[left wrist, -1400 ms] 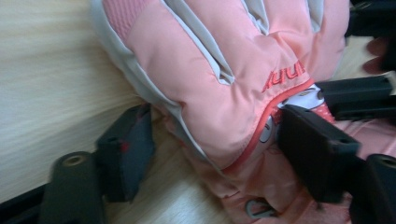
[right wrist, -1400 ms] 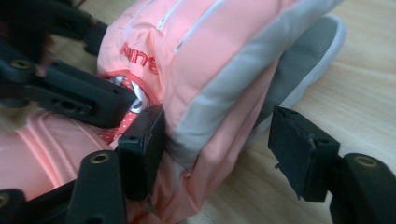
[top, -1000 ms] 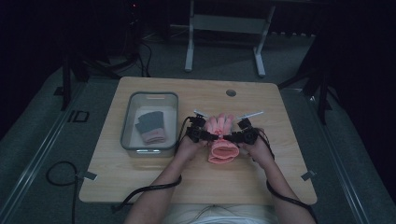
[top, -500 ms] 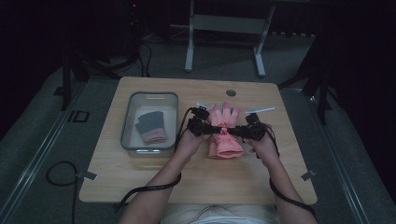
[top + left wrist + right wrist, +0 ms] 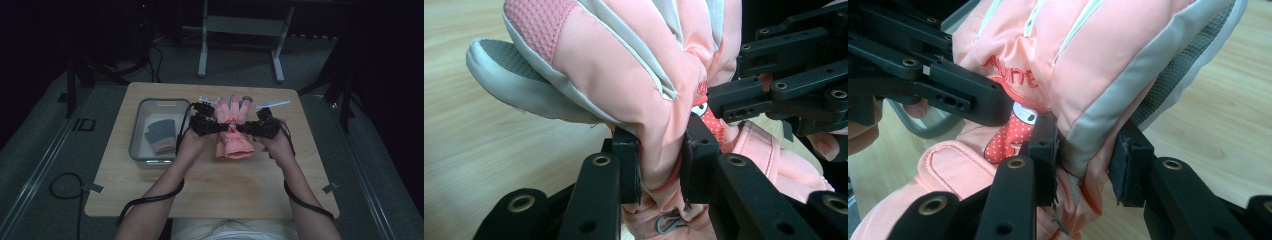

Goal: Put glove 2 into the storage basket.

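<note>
High view: both tongs, left [image 5: 226, 127] and right [image 5: 239, 128], pinch shut on soft, padded pink fabric ski glove [image 5: 233, 142] mid-body above wooden bench [image 5: 210, 190].

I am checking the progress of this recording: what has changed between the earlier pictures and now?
Both grippers have lifted the pink glove off the table, toward the far edge in the high view. The left gripper pinches its middle; the right gripper grips the opposite edge. The tray and the grey gloves in it stayed put.
</note>
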Demonstrator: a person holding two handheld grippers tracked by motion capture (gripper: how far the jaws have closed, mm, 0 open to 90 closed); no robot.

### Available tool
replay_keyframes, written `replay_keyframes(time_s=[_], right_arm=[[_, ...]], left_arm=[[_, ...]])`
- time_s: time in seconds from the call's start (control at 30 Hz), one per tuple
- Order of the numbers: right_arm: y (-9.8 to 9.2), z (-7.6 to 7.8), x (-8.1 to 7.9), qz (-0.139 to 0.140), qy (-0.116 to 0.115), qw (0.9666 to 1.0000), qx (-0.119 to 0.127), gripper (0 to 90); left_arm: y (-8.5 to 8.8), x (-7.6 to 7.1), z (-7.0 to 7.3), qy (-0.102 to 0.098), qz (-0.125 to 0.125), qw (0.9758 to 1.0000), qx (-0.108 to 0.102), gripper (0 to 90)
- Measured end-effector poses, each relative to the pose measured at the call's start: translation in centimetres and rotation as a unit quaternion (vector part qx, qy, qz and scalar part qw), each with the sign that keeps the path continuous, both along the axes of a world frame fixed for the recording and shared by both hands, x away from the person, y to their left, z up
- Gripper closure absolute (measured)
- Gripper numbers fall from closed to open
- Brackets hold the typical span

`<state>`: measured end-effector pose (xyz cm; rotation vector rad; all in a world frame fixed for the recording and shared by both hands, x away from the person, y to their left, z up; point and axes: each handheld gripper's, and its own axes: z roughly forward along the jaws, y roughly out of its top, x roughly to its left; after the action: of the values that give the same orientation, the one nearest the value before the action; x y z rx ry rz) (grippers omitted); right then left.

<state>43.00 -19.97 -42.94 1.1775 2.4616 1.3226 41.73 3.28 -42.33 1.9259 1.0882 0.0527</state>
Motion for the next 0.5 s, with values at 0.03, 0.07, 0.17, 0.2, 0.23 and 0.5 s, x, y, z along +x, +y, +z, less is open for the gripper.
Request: replay_keyframes(time_s=[0.03, 0.07, 0.17, 0.2, 0.23, 0.5], right_arm=[[0.3, 0.3, 0.1, 0.002, -0.001, 1.0, -0.003, 67.3], [0.7, 0.5, 0.1, 0.004, -0.003, 1.0, -0.003, 67.3], [1.6, 1.3, 0.3, 0.01, -0.01, 0.9999, -0.005, 67.3], [1.9, 1.6, 0.3, 0.011, -0.012, 0.9998, -0.006, 67.3], [2.3, 1.8, 0.4, 0.014, -0.013, 0.9998, -0.006, 67.3], [5.0, 2.8, 0.6, 0.031, -0.018, 0.9993, -0.007, 67.3]], left_arm=[[0.3, 0.0, 0.2, -0.002, 0.003, 1.0, -0.001, 73.1], [0.7, -0.1, 0.5, -0.005, 0.006, 1.0, -0.001, 73.1], [1.5, -0.2, 1.1, -0.011, 0.015, 0.9998, -0.004, 73.1], [1.8, -0.3, 1.4, -0.012, 0.017, 0.9998, -0.002, 73.0], [2.2, -0.4, 1.6, -0.013, 0.019, 0.9997, -0.003, 73.0], [4.6, -1.0, 2.4, -0.018, 0.038, 0.9991, 0.003, 73.0]])
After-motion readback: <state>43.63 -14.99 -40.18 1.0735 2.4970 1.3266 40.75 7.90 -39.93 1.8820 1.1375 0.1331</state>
